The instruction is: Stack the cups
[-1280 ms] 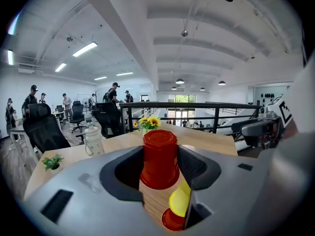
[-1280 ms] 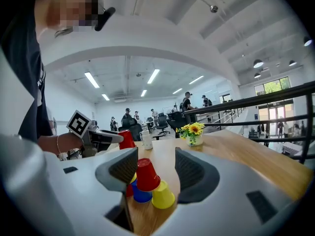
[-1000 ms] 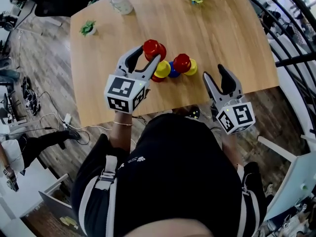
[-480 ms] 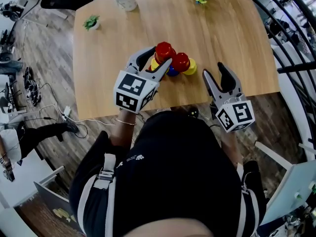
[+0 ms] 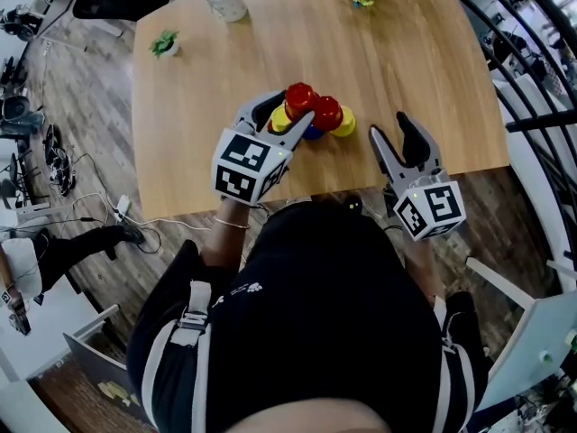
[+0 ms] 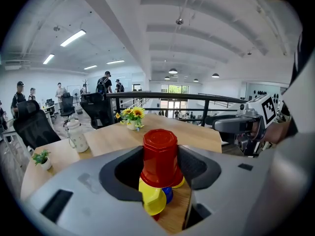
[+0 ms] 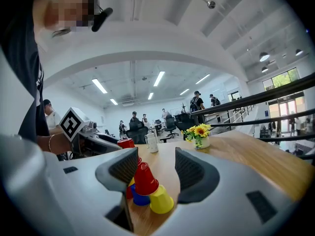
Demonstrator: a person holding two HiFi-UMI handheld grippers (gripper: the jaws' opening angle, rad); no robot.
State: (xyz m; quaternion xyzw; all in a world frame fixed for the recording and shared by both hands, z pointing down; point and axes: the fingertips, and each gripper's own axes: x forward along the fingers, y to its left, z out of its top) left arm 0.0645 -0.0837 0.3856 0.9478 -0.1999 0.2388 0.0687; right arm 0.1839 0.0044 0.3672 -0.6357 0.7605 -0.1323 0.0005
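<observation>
Left gripper (image 6: 160,167): fingers closed on an inverted red plastic cup (image 6: 160,156), held over the cluster on the pale wooden surface (image 5: 198,79). Contact with the cups beneath is unclear. Under it sit a yellow plastic cup (image 6: 150,199) and a blue plastic cup (image 6: 168,194). A second red cup (image 5: 327,113) already sits raised on the cluster. Right gripper (image 5: 394,133): fingers wide apart, empty, at the near edge. Judged part-built; the held cup is not yet released.
</observation>
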